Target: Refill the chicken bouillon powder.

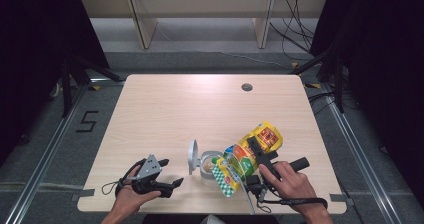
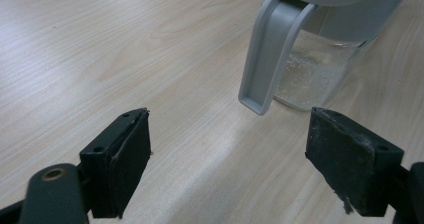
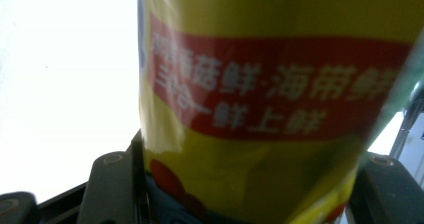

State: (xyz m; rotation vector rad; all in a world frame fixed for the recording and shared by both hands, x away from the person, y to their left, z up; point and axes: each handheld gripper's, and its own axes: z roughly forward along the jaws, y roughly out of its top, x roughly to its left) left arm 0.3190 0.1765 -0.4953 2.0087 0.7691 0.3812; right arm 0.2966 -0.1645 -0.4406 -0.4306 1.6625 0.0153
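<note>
A yellow snack bag [image 1: 267, 134] hangs tilted above the table, its lower end over a clear container [image 1: 206, 170]. My right gripper [image 1: 260, 152] is shut on the bag's middle. In the right gripper view the bag [image 3: 270, 84] sits between the two jaws of my right gripper [image 3: 245, 184], with a red band of print across it. The container's grey lid [image 1: 192, 156] stands open at its left, and something pale lies inside. My left gripper [image 1: 171, 172] rests left of the container, open and holding nothing. The left gripper view has my left gripper [image 2: 227, 134] facing the container [image 2: 320, 69] and its grey handle-like part [image 2: 272, 49].
The wooden table [image 1: 175, 109] has a round cable hole [image 1: 246, 87] near its far edge. Beyond the table stand wooden shelf legs [image 1: 142, 24], and cables [image 1: 295, 31] lie on the floor. A "5" [image 1: 87, 120] is marked on the floor at the left.
</note>
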